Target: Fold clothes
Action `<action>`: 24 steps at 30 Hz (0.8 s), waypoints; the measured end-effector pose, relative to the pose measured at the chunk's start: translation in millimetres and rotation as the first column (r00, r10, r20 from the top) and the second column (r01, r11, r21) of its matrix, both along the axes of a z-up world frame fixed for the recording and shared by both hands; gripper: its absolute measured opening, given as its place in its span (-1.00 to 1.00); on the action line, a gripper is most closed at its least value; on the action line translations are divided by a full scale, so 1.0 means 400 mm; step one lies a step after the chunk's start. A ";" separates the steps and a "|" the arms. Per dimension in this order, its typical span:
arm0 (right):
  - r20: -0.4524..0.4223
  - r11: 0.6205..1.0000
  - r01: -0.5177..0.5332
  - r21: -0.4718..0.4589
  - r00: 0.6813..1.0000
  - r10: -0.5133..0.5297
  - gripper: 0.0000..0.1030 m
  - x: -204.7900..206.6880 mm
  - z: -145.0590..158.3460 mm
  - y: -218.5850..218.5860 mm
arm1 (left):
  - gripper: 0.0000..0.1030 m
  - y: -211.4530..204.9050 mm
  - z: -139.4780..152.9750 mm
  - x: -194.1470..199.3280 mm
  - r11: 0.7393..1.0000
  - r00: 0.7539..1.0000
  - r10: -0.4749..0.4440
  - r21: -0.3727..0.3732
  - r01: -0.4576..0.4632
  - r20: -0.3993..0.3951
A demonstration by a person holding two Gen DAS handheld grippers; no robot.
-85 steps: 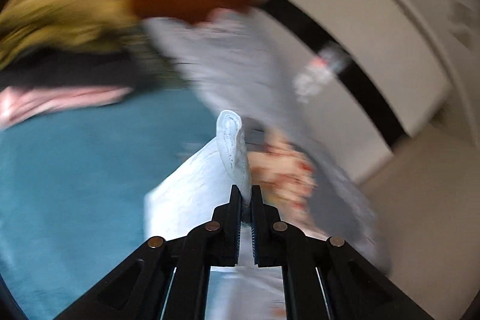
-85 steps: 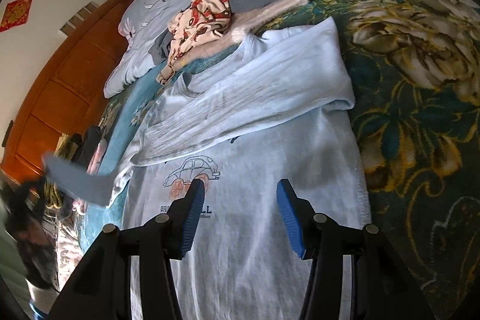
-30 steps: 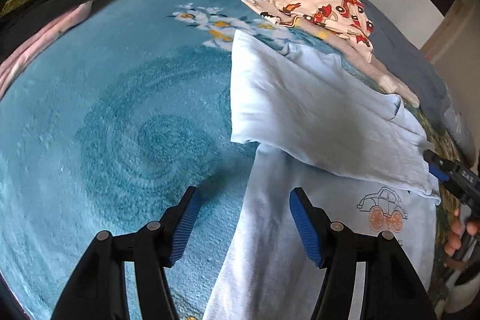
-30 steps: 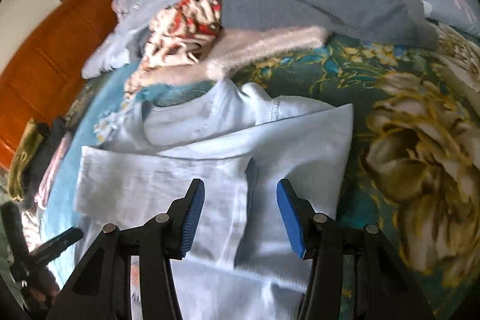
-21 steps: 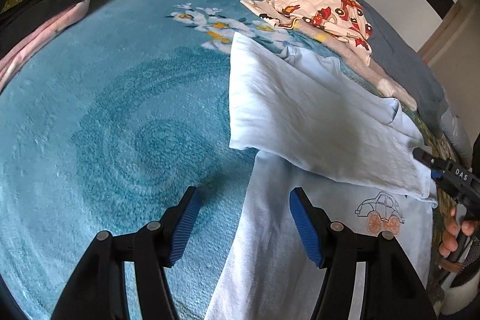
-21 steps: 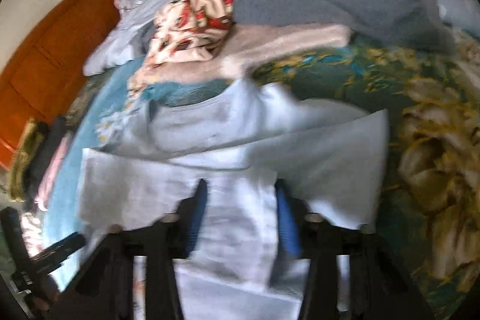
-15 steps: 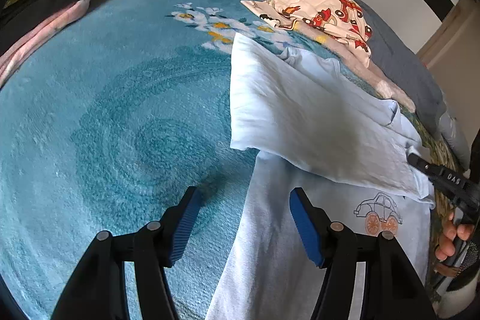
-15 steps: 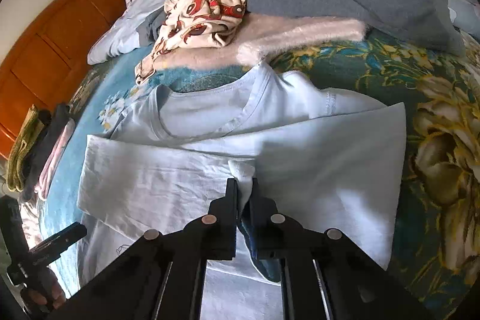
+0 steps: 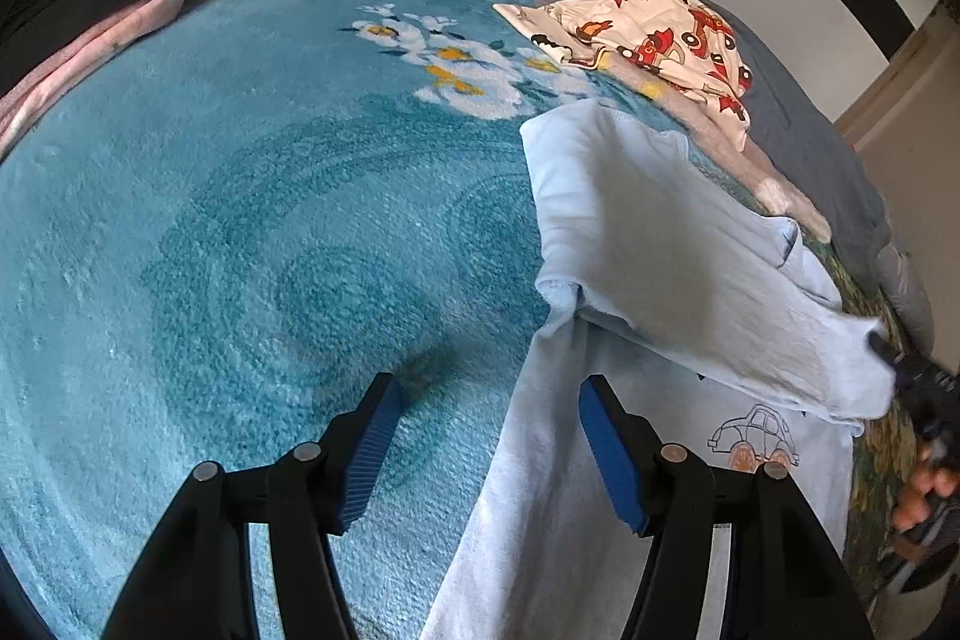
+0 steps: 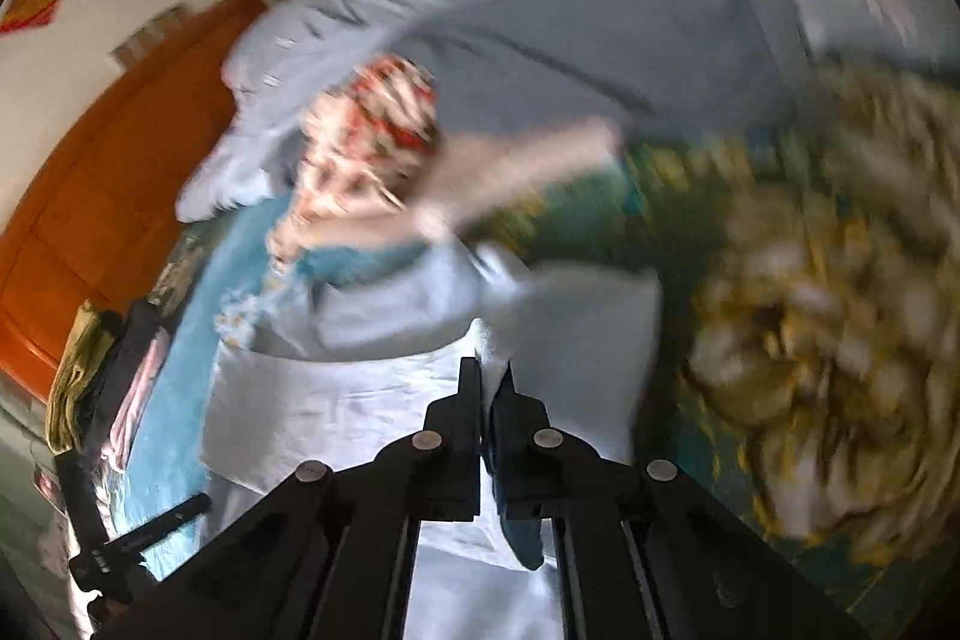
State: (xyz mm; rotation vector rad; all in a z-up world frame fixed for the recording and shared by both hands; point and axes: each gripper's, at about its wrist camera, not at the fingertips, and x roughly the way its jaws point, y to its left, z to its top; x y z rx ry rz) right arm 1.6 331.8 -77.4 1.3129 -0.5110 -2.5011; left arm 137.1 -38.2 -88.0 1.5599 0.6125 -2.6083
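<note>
Left tongs (image 9: 483,445): spread wide, grasping nothing, over the teal blanket (image 9: 240,232).
Pale blue T-shirt (image 9: 648,280): flat on the bed, sleeves folded across the chest.
Right tongs (image 10: 493,375): clenched on a folded sleeve's cuff, towards the bed's floral edge.

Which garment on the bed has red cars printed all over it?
The cream garment crumpled beyond the light blue T-shirt, which shows only one outlined car.
</note>
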 end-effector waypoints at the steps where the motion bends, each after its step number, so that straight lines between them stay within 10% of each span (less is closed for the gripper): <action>1: 0.020 1.000 0.005 -0.006 1.000 -0.005 -0.95 -0.002 -0.022 0.006 | 0.28 -0.002 0.001 0.000 1.000 1.000 -0.003 0.003 0.003 -0.001; 12: 0.014 0.999 0.047 0.015 0.999 -0.047 -0.95 0.023 -0.058 0.030 | 0.28 -0.109 0.043 -0.113 0.969 0.996 0.061 0.242 -0.043 -0.070; 18: 0.007 0.999 0.038 0.025 0.999 -0.038 -0.95 0.038 -0.054 0.025 | 0.28 -0.113 0.024 -0.250 0.967 0.997 0.081 0.241 -0.082 0.012; 24: 0.018 0.999 0.033 0.024 0.999 -0.034 -0.94 0.040 -0.060 0.020 | 0.28 -0.033 0.029 -0.409 0.996 0.994 -0.054 0.074 0.047 0.100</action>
